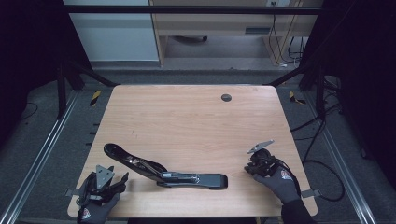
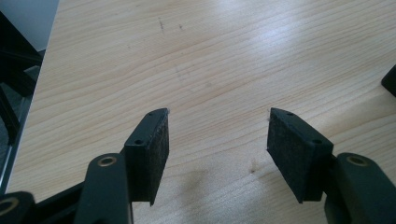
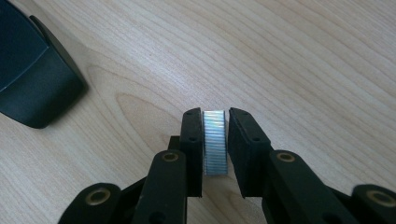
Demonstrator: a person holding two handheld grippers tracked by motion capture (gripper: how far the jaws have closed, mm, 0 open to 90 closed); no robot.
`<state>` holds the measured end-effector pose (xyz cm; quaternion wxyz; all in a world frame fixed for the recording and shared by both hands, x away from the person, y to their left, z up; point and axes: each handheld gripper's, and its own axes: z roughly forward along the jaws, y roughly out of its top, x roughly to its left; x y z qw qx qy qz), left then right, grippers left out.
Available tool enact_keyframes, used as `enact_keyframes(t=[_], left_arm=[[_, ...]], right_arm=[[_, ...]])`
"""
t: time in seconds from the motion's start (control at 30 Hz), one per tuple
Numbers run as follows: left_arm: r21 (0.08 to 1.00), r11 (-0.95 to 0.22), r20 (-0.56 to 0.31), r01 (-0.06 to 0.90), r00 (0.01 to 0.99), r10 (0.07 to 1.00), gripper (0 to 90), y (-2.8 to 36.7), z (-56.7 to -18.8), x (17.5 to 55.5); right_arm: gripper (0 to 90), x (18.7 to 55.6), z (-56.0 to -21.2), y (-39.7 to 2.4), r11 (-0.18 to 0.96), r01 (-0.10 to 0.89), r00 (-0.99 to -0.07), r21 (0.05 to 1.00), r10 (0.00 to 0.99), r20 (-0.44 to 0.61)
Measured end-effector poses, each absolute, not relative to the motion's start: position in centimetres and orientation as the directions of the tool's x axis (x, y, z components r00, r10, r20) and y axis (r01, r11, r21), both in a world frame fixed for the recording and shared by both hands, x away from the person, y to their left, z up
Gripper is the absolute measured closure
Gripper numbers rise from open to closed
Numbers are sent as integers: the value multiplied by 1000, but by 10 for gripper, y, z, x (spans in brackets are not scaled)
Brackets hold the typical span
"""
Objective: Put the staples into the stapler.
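A black stapler lies hinged open near the table's front edge, its upper arm reaching back to the left. Its rounded end appears at the left of the right gripper view. To the right of the stapler, my right gripper is low over the wood. Its pads are closed on a short silver strip of staples, held on edge. At the front left corner my left gripper stands open, nothing between its pads, pointing toward the stapler's hinge side.
The wooden table has a small dark grommet hole at the back right. Black frame rails and cables run along the floor on both sides. A sliver of the stapler shows at the right edge of the left gripper view.
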<state>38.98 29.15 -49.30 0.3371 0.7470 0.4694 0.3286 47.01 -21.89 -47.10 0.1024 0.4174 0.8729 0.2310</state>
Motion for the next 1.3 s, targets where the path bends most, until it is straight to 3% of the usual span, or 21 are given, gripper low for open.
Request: enact_keyframes(t=[0.5,0.8,1.3], left_arm=[[810,-335,178,482,342,923,387,291,-493,390],[805,-341,183,485,344,921,387,290,-493,391],[804,-339,178,488,347,921,386,290,-494,391]], right_arm=[[782,466,-470,-218,558,660,-647,503,762,3],[782,459,-449,-216,564,568,-700,600,714,-9],[782,456,-421,-197,558,474,-758,681,652,-7]])
